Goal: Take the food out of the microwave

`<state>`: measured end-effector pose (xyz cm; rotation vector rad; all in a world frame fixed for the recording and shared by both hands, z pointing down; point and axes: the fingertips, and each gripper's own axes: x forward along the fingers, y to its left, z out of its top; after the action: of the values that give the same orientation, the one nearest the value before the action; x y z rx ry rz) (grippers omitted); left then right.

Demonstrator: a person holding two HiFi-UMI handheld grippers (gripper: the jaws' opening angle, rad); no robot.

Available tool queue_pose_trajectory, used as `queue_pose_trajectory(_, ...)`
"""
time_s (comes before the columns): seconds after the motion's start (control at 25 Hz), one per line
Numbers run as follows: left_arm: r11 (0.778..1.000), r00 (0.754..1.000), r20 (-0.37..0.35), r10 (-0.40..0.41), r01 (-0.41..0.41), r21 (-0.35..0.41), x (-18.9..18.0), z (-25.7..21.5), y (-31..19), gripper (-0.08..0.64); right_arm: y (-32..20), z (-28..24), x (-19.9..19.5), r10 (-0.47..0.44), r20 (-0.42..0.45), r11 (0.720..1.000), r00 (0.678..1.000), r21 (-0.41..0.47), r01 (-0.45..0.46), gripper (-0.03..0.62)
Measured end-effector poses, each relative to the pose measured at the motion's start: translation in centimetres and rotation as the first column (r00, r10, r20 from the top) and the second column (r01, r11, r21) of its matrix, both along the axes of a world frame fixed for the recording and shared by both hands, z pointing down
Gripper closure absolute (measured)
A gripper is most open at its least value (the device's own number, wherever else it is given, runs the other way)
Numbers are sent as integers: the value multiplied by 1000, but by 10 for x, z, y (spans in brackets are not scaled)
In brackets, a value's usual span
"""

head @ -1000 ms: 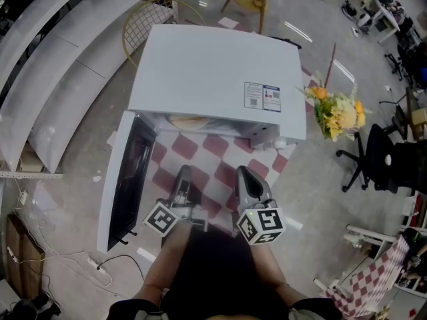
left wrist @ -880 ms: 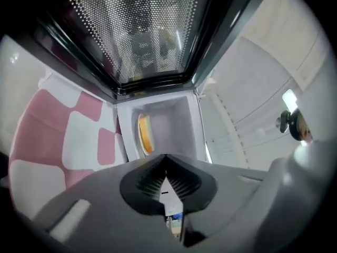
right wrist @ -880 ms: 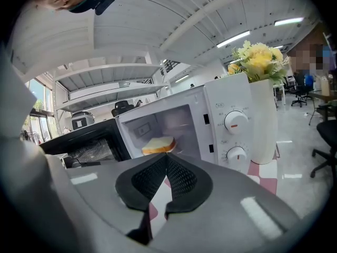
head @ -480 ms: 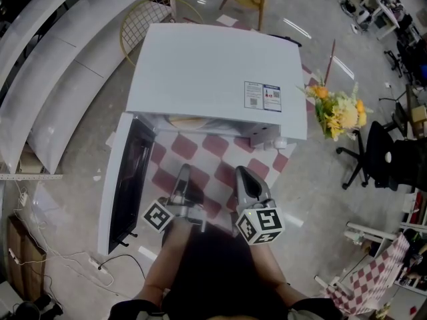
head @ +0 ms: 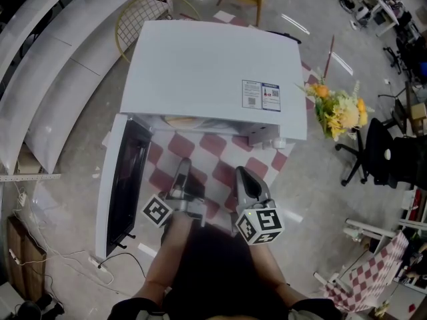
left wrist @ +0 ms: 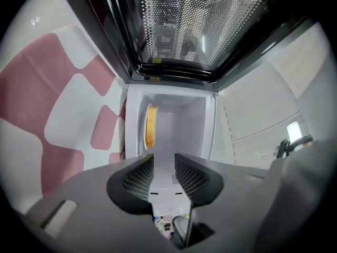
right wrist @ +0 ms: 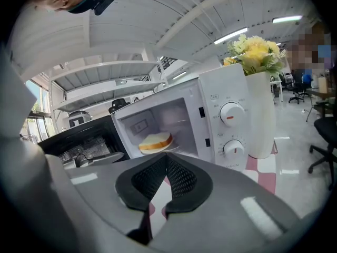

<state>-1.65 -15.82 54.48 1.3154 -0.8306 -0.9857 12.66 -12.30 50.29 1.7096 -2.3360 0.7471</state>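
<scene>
On the checked cloth, the microwave door stood open. The left gripper had just spread its jaws, empty, apparently ready for the bread. The right gripper had its jaws together.

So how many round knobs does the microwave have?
2. The upper knob is on the microwave front, right of the opening; the lower knob is directly below it. None look hidden.

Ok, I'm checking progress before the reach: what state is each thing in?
microwave door: swung wide open.
bread: inside the microwave, not yet taken out.
left gripper: open, jaws have just been opening, nothing between them.
right gripper: shut, empty.
</scene>
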Motion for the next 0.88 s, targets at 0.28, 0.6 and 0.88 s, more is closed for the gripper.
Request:
queue_pose_trajectory(0.28, 1000, 1000, 4, -27, 27, -14, -6, 9, -18, 440, 0, 7, 2, 8, 2, 1000, 1000, -23, -8, 592)
queue_pose_trajectory(0.6, 999, 999, -28, -45, 44, -27, -8, 20, -38, 439, -2, 14, 6, 9, -5, 999, 1000, -40, -9, 591)
queue_pose_trajectory(0.88, 997, 997, -47, -61, 59, -51, -10, 29, -53, 439, -6, 20, 9, 17, -11, 998, 1000, -59, -17, 591)
